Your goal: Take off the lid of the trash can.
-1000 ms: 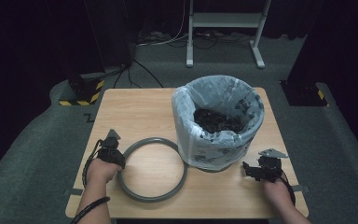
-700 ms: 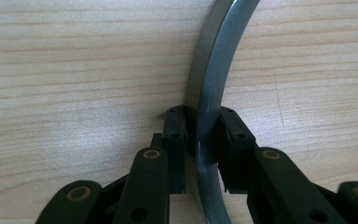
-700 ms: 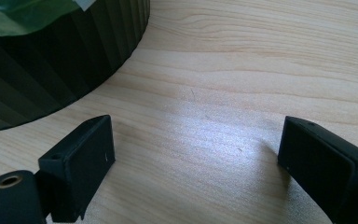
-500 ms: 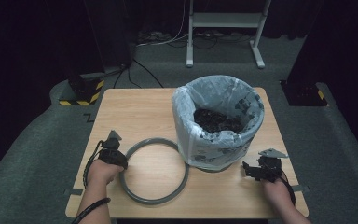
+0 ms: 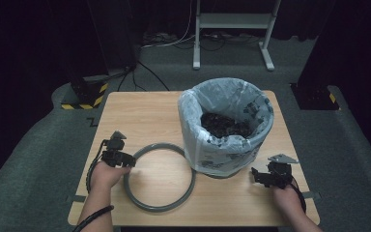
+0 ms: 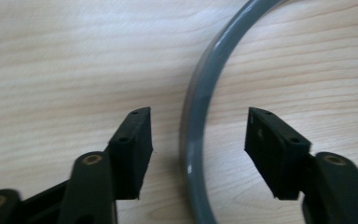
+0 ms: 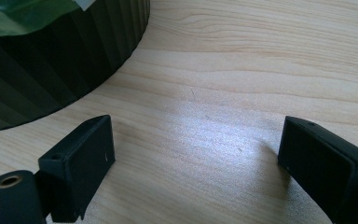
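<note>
- Grey ring (image 5: 159,176) lies flat on the table (image 5: 140,113) near the front edge, just left of the bin; lying free like this, it looks set down rather than fitted.
- The left gripper (image 5: 123,159) straddles the ring's left rim, its jaws just opened and both pads clear of the plastic, so nothing is held.
- The right gripper (image 5: 261,176) waits low beside the bin's base, jaws wide and empty.
- Farther back, the lined bin (image 5: 224,128) stands upright, dark debris inside, its bag folded over the rim.

Glossy grey plastic ring (image 6: 200,116) on smooth, pale matt wooden table (image 5: 140,116).
</note>
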A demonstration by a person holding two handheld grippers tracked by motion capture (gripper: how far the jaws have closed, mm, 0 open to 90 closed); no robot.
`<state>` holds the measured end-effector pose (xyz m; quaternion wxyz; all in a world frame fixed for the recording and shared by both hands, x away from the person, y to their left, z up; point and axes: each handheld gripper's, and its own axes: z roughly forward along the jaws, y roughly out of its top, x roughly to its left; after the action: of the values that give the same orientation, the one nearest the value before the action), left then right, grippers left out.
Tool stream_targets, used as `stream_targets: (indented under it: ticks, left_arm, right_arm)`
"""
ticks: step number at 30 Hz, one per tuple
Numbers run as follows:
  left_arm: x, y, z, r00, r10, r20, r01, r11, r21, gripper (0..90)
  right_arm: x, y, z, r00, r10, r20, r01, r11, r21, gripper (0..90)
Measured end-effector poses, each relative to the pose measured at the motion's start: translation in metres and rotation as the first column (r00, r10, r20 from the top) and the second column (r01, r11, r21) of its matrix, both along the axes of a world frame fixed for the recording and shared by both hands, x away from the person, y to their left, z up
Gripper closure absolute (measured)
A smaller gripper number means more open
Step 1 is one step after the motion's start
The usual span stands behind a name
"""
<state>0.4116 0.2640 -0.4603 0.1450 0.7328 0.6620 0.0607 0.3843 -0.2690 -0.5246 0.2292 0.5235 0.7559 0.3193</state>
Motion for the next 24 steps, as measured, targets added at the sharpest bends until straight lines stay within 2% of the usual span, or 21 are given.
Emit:
stream_targets:
  ticks: [2, 5, 8, 10, 12, 13, 14, 15, 18, 21, 24]
  left_arm:
    - [0.0, -0.006, 0.0, 0.9989, -0.038, 0.026, 0.037, 0.9991, 0.018, 38.3]
    - [0.0, -0.016, -0.002, 0.9939, -0.098, 0.051, 0.096, 0.9947, 0.036, 37.1]
    - [0.002, -0.023, -0.003, 0.989, -0.112, 0.097, 0.11, 0.9937, 0.02, 32.9]
    - [0.003, -0.028, -0.004, 0.9827, -0.127, 0.135, 0.126, 0.9919, 0.016, 30.5]
    - [0.002, -0.035, -0.002, 0.9697, -0.12, 0.213, 0.128, 0.9915, -0.025, 26.8]
    - [0.002, -0.035, -0.002, 0.9697, -0.12, 0.213, 0.128, 0.9915, -0.025, 26.6]
    - [0.001, -0.041, -0.001, 0.9553, -0.114, 0.273, 0.134, 0.9894, -0.057, 26.6]
    - [0.0, -0.045, -0.002, 0.9469, -0.125, 0.296, 0.153, 0.9857, -0.072, 25.8]
    - [-0.001, -0.054, -0.007, 0.9328, -0.151, 0.327, 0.183, 0.9808, -0.068, 23.4]
    - [-0.003, -0.061, -0.012, 0.9099, -0.198, 0.365, 0.233, 0.9708, -0.055, 20.4]
    - [-0.005, -0.064, -0.017, 0.9004, -0.199, 0.387, 0.234, 0.9713, -0.044, 17.6]
  right_arm:
    - [0.0, 0.0, 0.0, 1.0, 0.001, 0.0, -0.001, 1.0, 0.001, 10.2]
    - [0.0, 0.0, 0.0, 1.0, 0.002, 0.003, -0.002, 1.0, 0.002, 10.4]
    - [0.0, 0.0, 0.0, 1.0, 0.001, 0.002, -0.001, 1.0, 0.003, 10.6]
    - [0.0, 0.0, 0.0, 1.0, 0.003, 0.003, -0.003, 1.0, 0.004, 10.8]
    - [-0.001, 0.0, 0.0, 1.0, 0.003, 0.002, -0.003, 1.0, 0.005, 10.8]
    - [-0.001, 0.0, 0.0, 1.0, 0.003, 0.002, -0.003, 1.0, 0.005, 10.8]
    - [-0.001, 0.0, 0.0, 1.0, 0.003, 0.001, -0.003, 1.0, 0.005, 10.8]
    - [-0.001, 0.0, 0.0, 1.0, 0.003, 0.002, -0.003, 1.0, 0.005, 10.8]
    - [-0.001, 0.0, 0.0, 1.0, 0.002, 0.002, -0.002, 1.0, 0.004, 10.9]
    - [-0.001, -0.001, 0.0, 1.0, 0.0, 0.004, 0.0, 1.0, -0.001, 10.8]
    - [0.0, -0.002, 0.0, 0.9993, -0.038, 0.006, 0.038, 0.999, 0.002, 10.7]
